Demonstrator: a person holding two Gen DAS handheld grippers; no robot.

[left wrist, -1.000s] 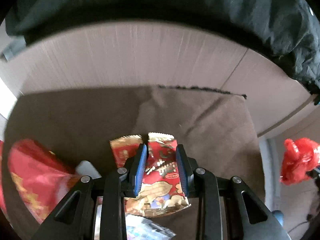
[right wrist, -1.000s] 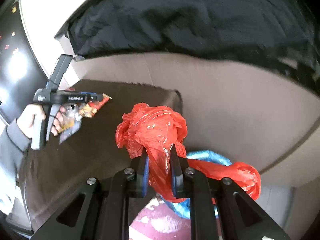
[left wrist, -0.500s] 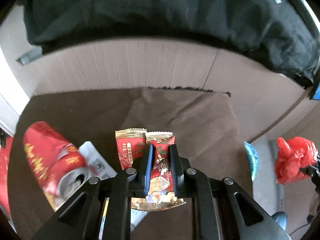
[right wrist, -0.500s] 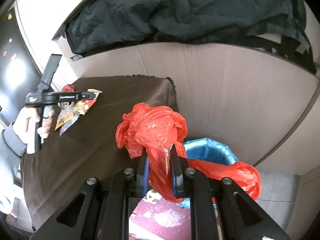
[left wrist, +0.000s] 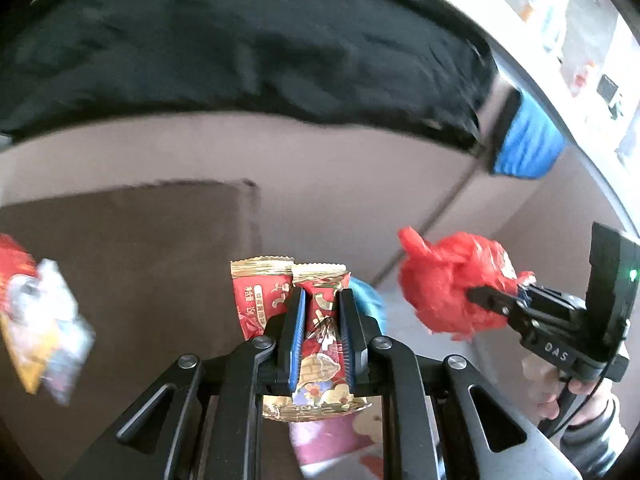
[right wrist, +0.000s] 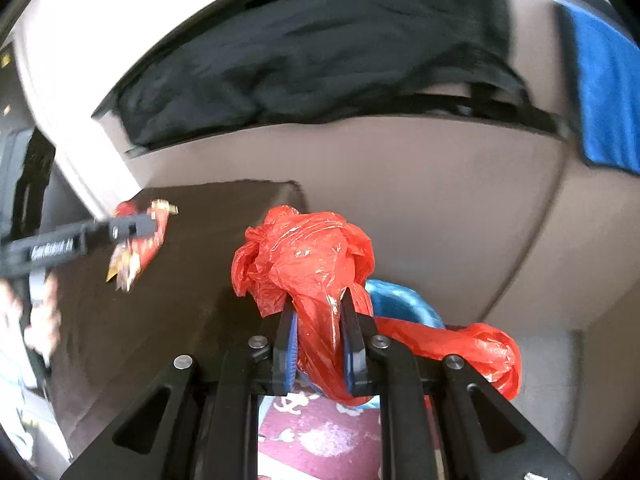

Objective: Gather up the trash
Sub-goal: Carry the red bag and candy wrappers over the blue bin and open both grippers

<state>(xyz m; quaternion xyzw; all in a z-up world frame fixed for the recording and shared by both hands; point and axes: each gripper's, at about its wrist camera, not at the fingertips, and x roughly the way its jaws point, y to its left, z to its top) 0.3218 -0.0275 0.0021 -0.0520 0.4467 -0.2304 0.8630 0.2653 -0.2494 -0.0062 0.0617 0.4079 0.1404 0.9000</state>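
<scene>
My left gripper (left wrist: 321, 298) is shut on two red-and-gold snack wrappers (left wrist: 320, 320) and holds them in the air past the table's right edge. My right gripper (right wrist: 318, 300) is shut on a crumpled red plastic bag (right wrist: 308, 256), held above a bin lined with a blue bag (right wrist: 400, 300). In the left wrist view the right gripper (left wrist: 476, 296) with the red bag (left wrist: 452, 284) is to the right. In the right wrist view the left gripper (right wrist: 152, 220) with the wrappers (right wrist: 136, 248) is at the left, over the table.
A brown cloth covers the table (left wrist: 120, 260). A red can (left wrist: 12, 264) and loose wrappers (left wrist: 52, 332) lie on it at the left. A beige sofa back (right wrist: 400, 184) with a black cloth (right wrist: 300, 60) and a blue towel (right wrist: 608, 100) stands behind. A pink patterned rug (right wrist: 320, 436) is below.
My left gripper has lifted the wrappers and swung right, toward the table's edge and the right gripper. The right gripper still holds the red bag and has turned a little.
</scene>
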